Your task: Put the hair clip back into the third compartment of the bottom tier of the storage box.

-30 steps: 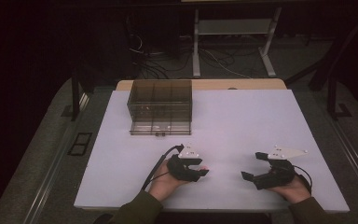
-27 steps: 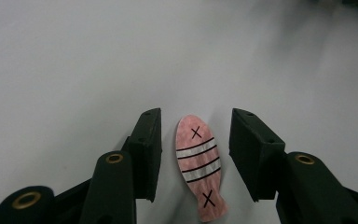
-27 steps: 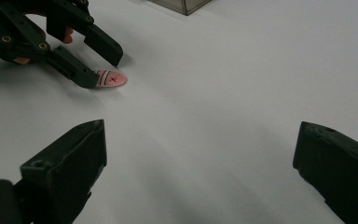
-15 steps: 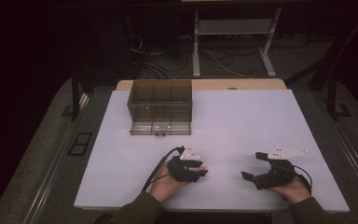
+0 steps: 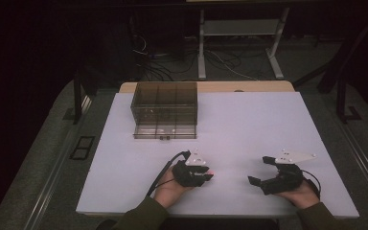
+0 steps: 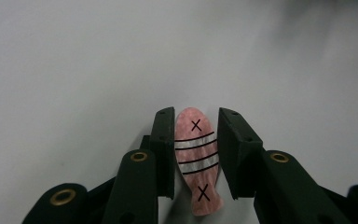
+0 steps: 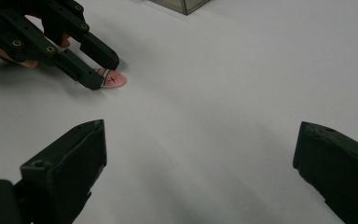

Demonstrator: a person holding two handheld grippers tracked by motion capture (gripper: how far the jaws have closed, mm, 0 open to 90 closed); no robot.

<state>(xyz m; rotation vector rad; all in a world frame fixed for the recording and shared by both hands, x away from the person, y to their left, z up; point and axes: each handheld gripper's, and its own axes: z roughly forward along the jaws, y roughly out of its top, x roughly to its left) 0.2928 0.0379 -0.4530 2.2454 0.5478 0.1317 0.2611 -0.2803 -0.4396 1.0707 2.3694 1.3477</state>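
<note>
Fish piece (image 6: pixel 197 163): a small flat pink fish shape, marked with black crosses and white bands edged in black; it is seen lying on the near middle of the white table (image 5: pixel 249 124), between the jaws of the left gripper (image 5: pixel 206 173)
Handling: judged light, thin and stiff, with a smooth face that may slip; being so flat, it is best taken by its long edges at the banded middle, where it is widest
Left gripper: its jaws have just been closing; the pads are closed against both long edges of the fish piece
Right gripper (image 5: pixel 260 170): held wide open over bare table at the near right; nothing is gripped
Organiser box (image 5: pixel 164 109): a smoky clear box with compartments, set at the far left, well apart from the fish piece
</note>
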